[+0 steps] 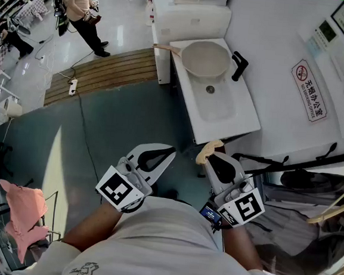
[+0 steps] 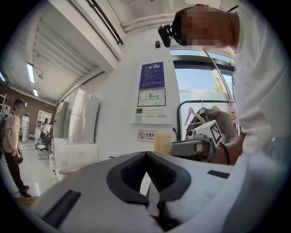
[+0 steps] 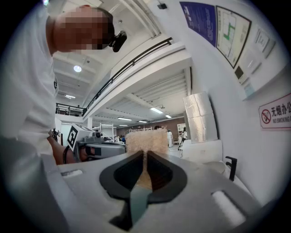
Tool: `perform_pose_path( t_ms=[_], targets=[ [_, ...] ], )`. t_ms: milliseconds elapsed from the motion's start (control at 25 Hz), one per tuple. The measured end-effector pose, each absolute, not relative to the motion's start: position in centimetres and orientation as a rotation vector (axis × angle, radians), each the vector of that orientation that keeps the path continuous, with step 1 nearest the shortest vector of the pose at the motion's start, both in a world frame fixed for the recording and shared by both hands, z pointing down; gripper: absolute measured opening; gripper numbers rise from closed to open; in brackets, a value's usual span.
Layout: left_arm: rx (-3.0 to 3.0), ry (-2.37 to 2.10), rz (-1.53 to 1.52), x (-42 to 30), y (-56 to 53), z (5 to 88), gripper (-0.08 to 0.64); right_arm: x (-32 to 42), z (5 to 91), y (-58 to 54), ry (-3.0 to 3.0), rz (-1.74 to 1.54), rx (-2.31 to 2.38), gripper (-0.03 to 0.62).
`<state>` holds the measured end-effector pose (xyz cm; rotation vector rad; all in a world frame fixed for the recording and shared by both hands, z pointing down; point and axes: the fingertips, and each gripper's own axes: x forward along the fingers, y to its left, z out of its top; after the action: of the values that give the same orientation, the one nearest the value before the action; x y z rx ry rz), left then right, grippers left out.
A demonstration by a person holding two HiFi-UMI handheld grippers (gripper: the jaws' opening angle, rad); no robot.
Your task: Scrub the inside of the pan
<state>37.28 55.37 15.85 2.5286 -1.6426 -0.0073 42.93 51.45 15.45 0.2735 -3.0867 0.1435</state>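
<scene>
Our left gripper [image 1: 156, 157] has its 2 jaws pressed together on nothing. Our right gripper [image 1: 213, 157] pinches a soft, light sponge [image 3: 146, 141]. The pan [image 1: 206, 59] rests at the far end of the sink [image 1: 224, 117], well apart from both. It looks rigid and probably slick, so we would steady it by its wooden handle [image 1: 163, 47] on the left.

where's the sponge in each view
Head view: the sponge is lower centre, poking out of the right gripper tips.
Left gripper view: right of centre, a tan block just above this gripper's own jaws, on the other gripper.
Right gripper view: dead centre, clamped between the jaws.
Shared landmark: the red no-smoking sign on the white wall.
</scene>
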Motion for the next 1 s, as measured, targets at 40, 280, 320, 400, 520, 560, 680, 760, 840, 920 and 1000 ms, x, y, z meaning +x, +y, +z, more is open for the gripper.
perform_pose_path(
  t_ms=[40, 280, 320, 400, 520, 560, 680, 760, 840, 920, 1000],
  targets=[
    [2.525, -1.641, -0.010, 36.8, 55.3, 15.9, -0.003, 42.5, 15.5, 51.4, -3.086, 0.144, 0.273, 0.029],
    [2.522, -1.629, -0.022, 33.6, 54.6, 16.2, -0.003, 39.3, 15.7, 50.6, -3.079, 0.149, 0.290, 0.029],
    [2.523, -1.625, -0.024, 33.0, 54.5, 16.3, -0.003, 38.7, 15.8, 50.5, -3.077, 0.149, 0.292, 0.029],
    [2.523, -1.616, -0.030, 31.5, 54.1, 16.3, -0.003, 37.3, 15.8, 50.1, -3.073, 0.149, 0.297, 0.029],
    [2.527, -1.599, -0.035, 28.9, 53.5, 16.3, -0.003, 34.8, 15.7, 49.6, -3.067, 0.151, 0.315, 0.029],
    [2.529, -1.593, -0.036, 28.0, 53.4, 16.3, -0.003, 34.0, 15.6, 49.4, -3.069, 0.155, 0.322, 0.031],
    [2.531, -1.582, -0.038, 25.1, 52.7, 16.0, -0.003, 31.5, 15.0, 48.6, -3.079, 0.160, 0.342, 0.035],
    [2.533, -1.579, -0.039, 22.9, 52.3, 15.7, -0.003, 29.7, 14.7, 47.9, -3.078, 0.158, 0.358, 0.035],
    [2.537, -1.573, -0.039, 20.8, 52.1, 15.5, -0.003, 27.9, 14.5, 47.3, -3.075, 0.162, 0.373, 0.035],
    [2.531, -1.570, -0.035, 18.7, 52.2, 15.7, -0.003, 26.1, 14.6, 47.0, -3.068, 0.167, 0.387, 0.035],
    [2.520, -1.573, -0.029, 16.6, 52.2, 16.2, -0.003, 24.4, 15.0, 46.6, -3.061, 0.172, 0.393, 0.035]
  ],
)
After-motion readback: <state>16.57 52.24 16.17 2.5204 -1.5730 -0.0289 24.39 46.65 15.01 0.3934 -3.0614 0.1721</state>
